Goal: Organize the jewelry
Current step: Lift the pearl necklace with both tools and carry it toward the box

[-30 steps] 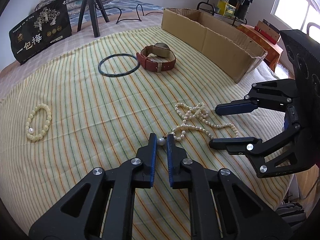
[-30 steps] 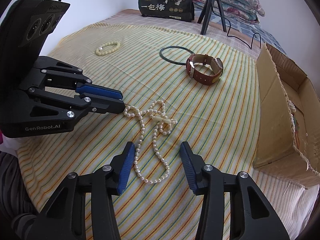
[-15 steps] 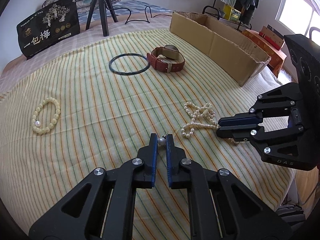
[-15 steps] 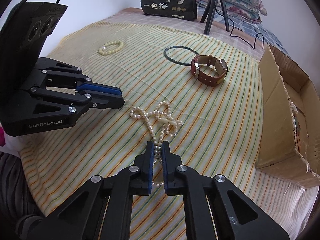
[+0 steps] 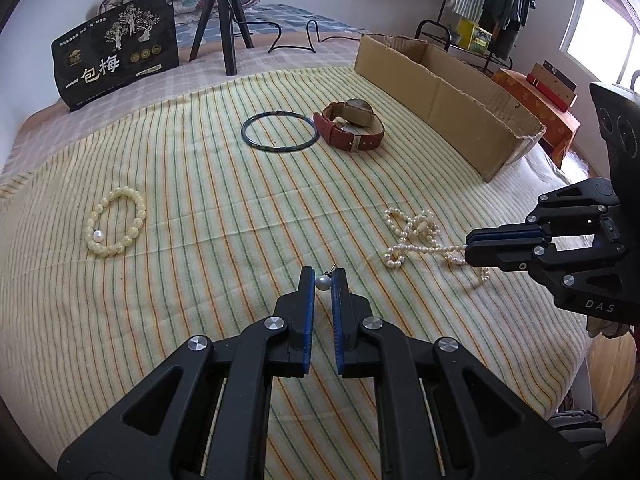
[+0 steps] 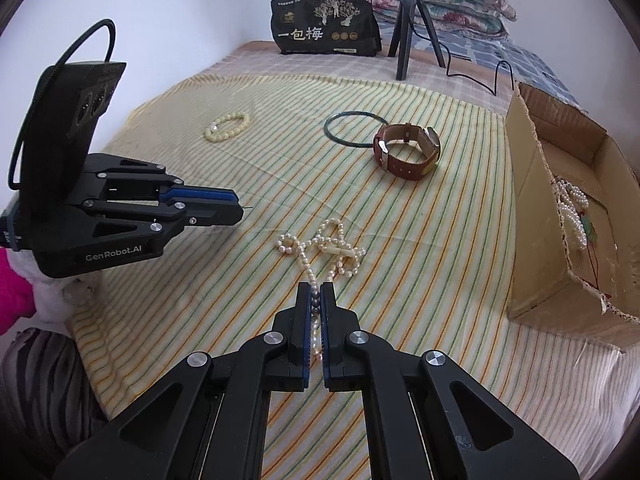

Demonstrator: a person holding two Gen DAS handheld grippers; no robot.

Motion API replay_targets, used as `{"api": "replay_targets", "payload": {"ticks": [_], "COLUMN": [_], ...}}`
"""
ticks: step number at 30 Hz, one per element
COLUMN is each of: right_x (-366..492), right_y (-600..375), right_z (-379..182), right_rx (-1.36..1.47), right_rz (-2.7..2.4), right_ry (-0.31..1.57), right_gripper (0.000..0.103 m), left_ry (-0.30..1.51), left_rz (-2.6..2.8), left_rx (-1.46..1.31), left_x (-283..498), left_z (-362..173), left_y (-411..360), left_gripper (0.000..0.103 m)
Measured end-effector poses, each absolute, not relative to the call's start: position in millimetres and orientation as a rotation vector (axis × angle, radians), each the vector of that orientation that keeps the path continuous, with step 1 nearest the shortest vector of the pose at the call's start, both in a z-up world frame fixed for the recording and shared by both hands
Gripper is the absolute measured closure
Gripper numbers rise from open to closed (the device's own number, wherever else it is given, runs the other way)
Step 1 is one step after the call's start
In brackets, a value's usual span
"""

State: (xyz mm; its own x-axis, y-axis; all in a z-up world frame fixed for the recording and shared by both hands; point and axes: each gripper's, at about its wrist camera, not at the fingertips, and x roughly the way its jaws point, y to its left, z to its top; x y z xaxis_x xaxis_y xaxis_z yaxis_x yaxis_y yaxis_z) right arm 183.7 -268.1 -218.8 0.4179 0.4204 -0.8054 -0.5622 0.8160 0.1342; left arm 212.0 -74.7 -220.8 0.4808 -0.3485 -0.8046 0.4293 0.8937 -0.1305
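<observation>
My left gripper (image 5: 323,276) is shut on a small pearl earring (image 5: 322,282), held just above the striped cloth; its metal hook pokes out past the tips. My right gripper (image 6: 316,292) is shut on a strand of the pearl necklace (image 6: 320,246), and the other loops of the necklace (image 5: 412,236) lie bunched on the cloth ahead of it. From the right wrist view the left gripper (image 6: 238,210) sits to the left of the necklace. Farther back lie a brown leather watch (image 5: 350,126), a thin dark bangle (image 5: 280,133) and a cream bead bracelet (image 5: 115,221).
An open cardboard box (image 6: 576,216) stands at the right edge of the cloth with pearls (image 6: 572,208) inside. A black bag with white characters (image 5: 116,66) and a camera tripod (image 5: 226,12) stand at the back, with pillows behind them. A pink and white sleeve (image 6: 16,292) shows at lower left.
My right gripper went from wide open over the necklace to shut on a strand and has drawn it slightly. The left gripper pulled the earring a little away from the necklace.
</observation>
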Motion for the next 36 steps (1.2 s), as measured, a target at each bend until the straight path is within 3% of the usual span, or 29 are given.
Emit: {"api": "replay_targets", "payload": {"ticks": [36], "right_x": [153.6], "right_y": [-291.8], "right_z": [-83.6], "right_rx": [-0.277], "right_rz": [0.553], "right_ry": [0.716], "right_gripper": [0.1], "left_ry": [0.765], "left_rz": [-0.515], "left_rx": [0.085], "left_x": [188.2], "left_z": [-117.1], "left_y": [-83.1], "left_gripper": [0.097]}}
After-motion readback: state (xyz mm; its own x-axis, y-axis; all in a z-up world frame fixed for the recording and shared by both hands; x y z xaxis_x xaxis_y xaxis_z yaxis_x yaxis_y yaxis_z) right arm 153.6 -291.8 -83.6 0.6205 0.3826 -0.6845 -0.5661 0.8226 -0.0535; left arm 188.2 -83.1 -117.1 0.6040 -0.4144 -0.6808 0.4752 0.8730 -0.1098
